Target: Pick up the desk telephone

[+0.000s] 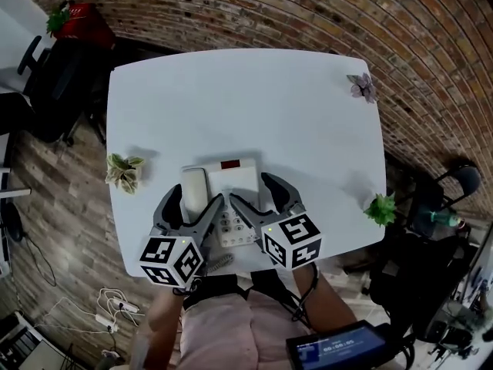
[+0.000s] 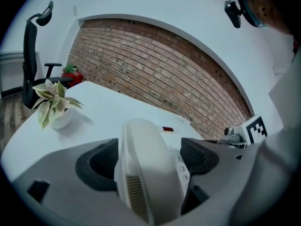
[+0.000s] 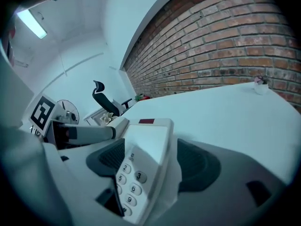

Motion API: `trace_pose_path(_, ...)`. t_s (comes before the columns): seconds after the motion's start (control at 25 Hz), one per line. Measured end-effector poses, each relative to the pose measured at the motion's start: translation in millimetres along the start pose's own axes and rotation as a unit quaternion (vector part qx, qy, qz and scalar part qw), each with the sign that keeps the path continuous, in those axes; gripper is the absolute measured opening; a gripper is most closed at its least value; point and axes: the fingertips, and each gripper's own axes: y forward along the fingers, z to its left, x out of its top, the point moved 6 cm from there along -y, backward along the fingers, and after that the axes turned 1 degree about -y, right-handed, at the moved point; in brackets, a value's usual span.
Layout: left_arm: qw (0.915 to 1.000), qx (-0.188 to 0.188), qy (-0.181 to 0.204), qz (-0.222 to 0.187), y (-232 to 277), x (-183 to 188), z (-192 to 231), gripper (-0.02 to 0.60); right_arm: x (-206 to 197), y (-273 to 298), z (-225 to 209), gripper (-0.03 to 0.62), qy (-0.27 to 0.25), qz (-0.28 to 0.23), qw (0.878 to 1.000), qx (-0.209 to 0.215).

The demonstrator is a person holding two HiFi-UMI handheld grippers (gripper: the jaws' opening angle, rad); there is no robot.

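A white desk telephone (image 1: 235, 177) lies on the white table (image 1: 254, 99) near its front edge, handset (image 1: 195, 186) resting on its left side. My left gripper (image 1: 190, 208) straddles the handset (image 2: 146, 166); its dark pads (image 2: 101, 161) stand at either side with no clear press on it, so this gripper (image 2: 148, 159) is open. My right gripper (image 1: 262, 200) straddles the keypad side of the telephone (image 3: 141, 159). Its pads (image 3: 200, 166) stand off the housing, and the right gripper (image 3: 153, 161) is open.
Small potted plants stand at the table's left edge (image 1: 123, 172), right front corner (image 1: 380, 208) and far right corner (image 1: 362, 87). The phone's coiled cord (image 1: 220, 262) hangs over the front edge. An office chair (image 1: 46, 83) and a brick wall (image 1: 308, 14) lie beyond.
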Motion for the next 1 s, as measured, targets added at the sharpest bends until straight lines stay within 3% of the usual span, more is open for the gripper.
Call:
trace_pose_path(0.16,0.9990,-0.010,-0.011,0.043,11,-9,8,0.411,-6,12,-3,0.368,0.007,0.019,1.000,0.012)
trace_pose_path(0.36,0.9935,-0.042,-0.075,0.075,20,-14,12,0.411,-11,20,-9,0.373,0.055,0.033,0.997,0.044)
trace_pose_path(0.48,0.9899,-0.052,-0.094,0.092,24,-14,14,0.411,-14,23,-12,0.374,0.090,0.045,0.993,0.070)
trace_pose_path(0.72,0.9820,-0.080,-0.126,0.116,30,-16,17,0.420,-14,27,-13,0.336,0.110,0.054,0.986,0.113)
trace_pose_path(0.84,0.9819,-0.083,-0.126,0.114,30,-16,16,0.422,-14,26,-13,0.334,0.102,0.055,0.987,0.111)
trace_pose_path(1.0,0.9890,-0.068,-0.104,0.080,22,-14,12,0.405,-12,23,-9,0.340,0.081,0.048,0.989,0.111)
